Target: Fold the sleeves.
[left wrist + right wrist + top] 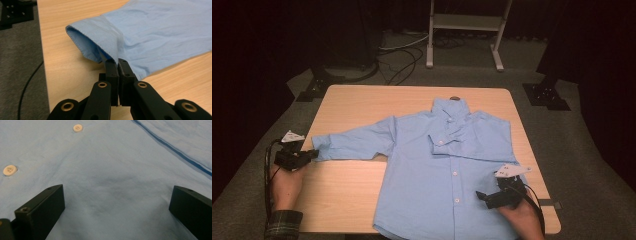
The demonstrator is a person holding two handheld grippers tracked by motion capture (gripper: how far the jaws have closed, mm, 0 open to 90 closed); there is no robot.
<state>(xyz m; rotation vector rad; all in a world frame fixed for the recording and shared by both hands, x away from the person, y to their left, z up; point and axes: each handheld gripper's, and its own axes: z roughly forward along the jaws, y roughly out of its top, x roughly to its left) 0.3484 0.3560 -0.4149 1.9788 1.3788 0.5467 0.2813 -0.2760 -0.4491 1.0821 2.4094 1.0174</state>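
Observation:
A light blue button-up shirt [447,165] lies front up on the wooden table [352,190]. One sleeve is folded across the chest. The other sleeve [357,142] stretches out toward the table's left edge. My left gripper [313,154] is shut on that sleeve's cuff [100,42], its jaws pinching the cuff's near edge [116,61]. My right gripper [482,197] rests open over the lower right front of the shirt [112,182], jaws wide apart, with two white buttons [10,170] off to the left in the right gripper view.
Grey carpet surrounds the table. A white metal stand [464,30] and dark cables [404,60] lie beyond the far edge. Black floor plates [546,95] sit at both far corners. Bare wood shows at the table's front left.

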